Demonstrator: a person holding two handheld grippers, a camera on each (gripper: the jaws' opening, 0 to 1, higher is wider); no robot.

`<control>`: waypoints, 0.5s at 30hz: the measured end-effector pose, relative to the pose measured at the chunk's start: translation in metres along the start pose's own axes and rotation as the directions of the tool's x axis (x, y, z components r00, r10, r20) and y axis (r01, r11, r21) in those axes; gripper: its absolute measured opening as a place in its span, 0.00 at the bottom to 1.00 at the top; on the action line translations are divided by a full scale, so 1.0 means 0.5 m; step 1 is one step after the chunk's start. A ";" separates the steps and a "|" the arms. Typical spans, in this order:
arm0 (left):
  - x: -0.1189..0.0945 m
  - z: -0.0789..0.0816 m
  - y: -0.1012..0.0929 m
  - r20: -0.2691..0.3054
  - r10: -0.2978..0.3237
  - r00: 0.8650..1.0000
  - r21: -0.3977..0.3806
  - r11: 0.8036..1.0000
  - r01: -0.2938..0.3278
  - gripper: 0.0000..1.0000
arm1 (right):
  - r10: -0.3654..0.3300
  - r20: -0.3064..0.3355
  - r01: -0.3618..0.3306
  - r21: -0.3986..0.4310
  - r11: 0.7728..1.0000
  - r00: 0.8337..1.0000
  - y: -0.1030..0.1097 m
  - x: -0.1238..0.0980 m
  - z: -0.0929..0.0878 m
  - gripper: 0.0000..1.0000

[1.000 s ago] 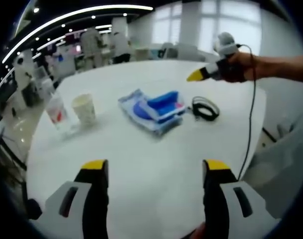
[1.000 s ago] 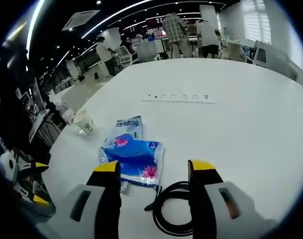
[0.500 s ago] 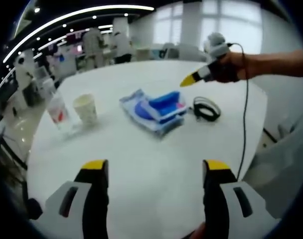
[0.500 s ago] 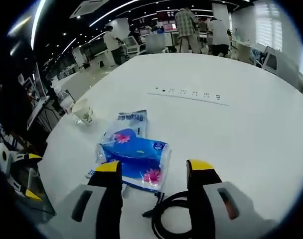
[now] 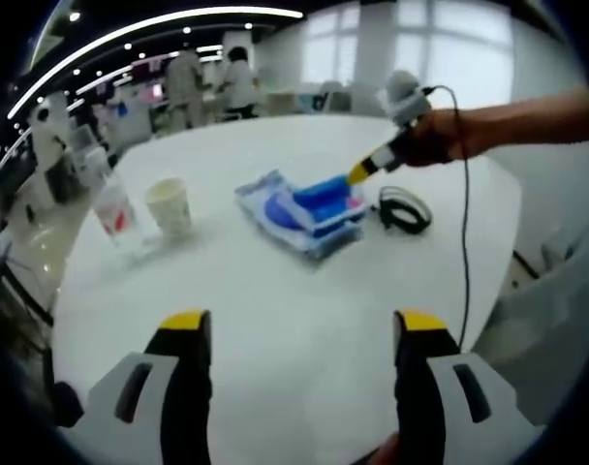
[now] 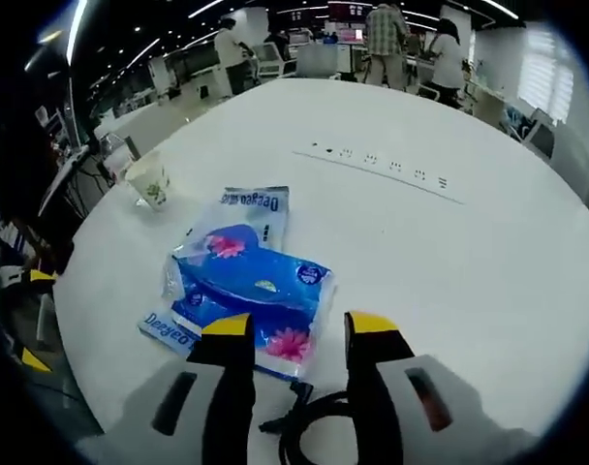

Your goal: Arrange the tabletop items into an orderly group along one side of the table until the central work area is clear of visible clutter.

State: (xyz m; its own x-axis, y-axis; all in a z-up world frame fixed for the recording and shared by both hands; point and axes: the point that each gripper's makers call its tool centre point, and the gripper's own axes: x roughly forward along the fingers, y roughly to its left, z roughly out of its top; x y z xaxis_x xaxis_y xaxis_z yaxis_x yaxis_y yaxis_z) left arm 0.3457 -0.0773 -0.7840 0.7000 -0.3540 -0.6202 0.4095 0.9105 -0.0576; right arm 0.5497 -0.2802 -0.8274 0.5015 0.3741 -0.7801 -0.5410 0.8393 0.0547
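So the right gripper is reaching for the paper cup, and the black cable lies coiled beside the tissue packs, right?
Not the cup. The right gripper is open over the blue tissue pack, as the right gripper view shows; the paper cup stands apart near the table edge. The black cable does lie coiled beside the packs.

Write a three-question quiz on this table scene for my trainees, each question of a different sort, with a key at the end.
1. True or false: the paper cup lies tipped over on the white table.
2. Which thing is the right gripper closest to? A) the paper cup B) the blue tissue pack C) the plastic bottle
3. Fill in: the coiled black cable lies beside the tissue pack, on the side away from the ____.

Key
1. False: it stands upright, beside the plastic bottle.
2. B: in the right gripper view the open jaws point at the pack.
3. Cup. The left gripper is open and holds nothing.
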 end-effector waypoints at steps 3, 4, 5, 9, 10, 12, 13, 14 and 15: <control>0.001 -0.001 0.002 -0.001 0.001 1.000 -0.004 1.000 -0.001 0.73 | -0.007 -0.011 0.007 -0.011 1.000 1.000 -0.009 0.017 -0.002 0.32; 0.000 -0.001 0.003 -0.002 0.003 1.000 -0.004 1.000 -0.003 0.73 | -0.012 -0.013 0.012 -0.016 1.000 1.000 -0.012 0.021 -0.002 0.30; -0.001 -0.001 0.003 -0.002 0.003 1.000 -0.006 1.000 -0.003 0.73 | -0.015 -0.014 0.014 -0.019 1.000 1.000 -0.011 0.022 -0.002 0.29; 0.000 -0.004 0.007 -0.005 0.006 1.000 -0.008 1.000 -0.006 0.73 | -0.021 -0.021 0.021 -0.017 1.000 1.000 -0.022 0.042 -0.001 0.24; 0.000 -0.004 0.007 -0.005 0.006 1.000 -0.009 1.000 -0.006 0.73 | -0.027 -0.027 0.026 -0.019 0.999 0.999 -0.024 0.045 -0.003 0.22; 0.000 -0.005 0.009 -0.007 0.008 1.000 -0.009 1.000 -0.008 0.73 | -0.044 -0.043 0.043 -0.023 0.999 0.998 -0.027 0.043 -0.011 0.16; 0.000 -0.005 0.010 -0.006 0.009 1.000 -0.012 1.000 -0.009 0.73 | -0.049 -0.050 0.048 -0.023 0.999 0.998 -0.025 0.039 -0.015 0.10; 0.000 -0.005 0.011 -0.006 0.009 1.000 -0.014 1.000 -0.009 0.73 | -0.049 -0.046 0.048 -0.022 0.999 0.998 -0.025 0.037 -0.014 0.05; 0.001 -0.005 0.011 -0.007 0.009 1.000 -0.015 1.000 -0.009 0.73 | -0.049 -0.037 0.048 -0.014 0.999 0.998 -0.027 0.038 -0.011 0.03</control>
State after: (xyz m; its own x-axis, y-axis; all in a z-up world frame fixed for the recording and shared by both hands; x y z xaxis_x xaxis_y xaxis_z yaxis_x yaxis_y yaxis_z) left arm 0.3466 -0.0719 -0.7866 0.6994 -0.3444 -0.6263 0.3944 0.9167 -0.0637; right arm 0.5627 -0.2866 -0.8465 0.5020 0.3177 -0.8044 -0.5256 0.8507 0.0080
